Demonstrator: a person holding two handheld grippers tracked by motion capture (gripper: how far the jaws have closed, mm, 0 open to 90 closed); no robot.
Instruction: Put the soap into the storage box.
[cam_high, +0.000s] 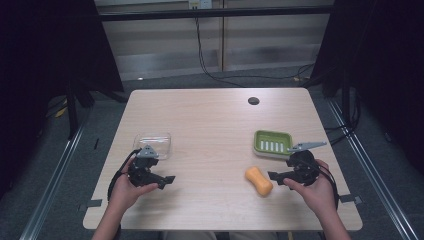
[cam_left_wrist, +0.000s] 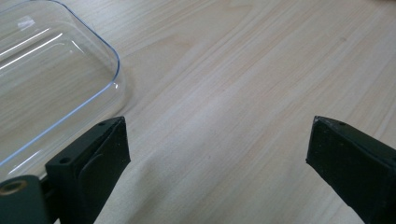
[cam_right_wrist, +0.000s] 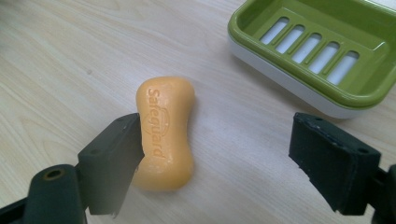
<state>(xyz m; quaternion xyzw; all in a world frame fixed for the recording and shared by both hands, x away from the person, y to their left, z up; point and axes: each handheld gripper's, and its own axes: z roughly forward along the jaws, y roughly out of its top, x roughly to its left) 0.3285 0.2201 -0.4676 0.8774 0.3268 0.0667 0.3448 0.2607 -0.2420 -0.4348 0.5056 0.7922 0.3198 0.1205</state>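
The orange Safeguard soap bar (cam_right_wrist: 165, 135) lies on the counter (cam_high: 210, 130) near the green soap dish (cam_right_wrist: 327, 51), just beside the right hand-held gripper (cam_high: 274, 177), whose jaws stand apart; the left hand-held gripper (cam_high: 169, 181) gapes too.

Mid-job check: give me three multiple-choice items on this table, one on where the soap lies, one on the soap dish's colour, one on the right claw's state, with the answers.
1. Where does the orange soap bar lie?
A. in the soap dish
B. on the bare table, near the dish
C. in the clear tray

2. What colour is the slotted soap dish?
A. green
B. blue
C. red

3. How is the right claw?
A. shut on the soap
B. shut, holding nothing
C. open, soap beside one jaw

Answers: 1 B, the bar rests on the wood of the table, apart from the dish. 2 A, its insert is green over a white base. 3 C, the jaws stand wide apart, with nothing pinched.
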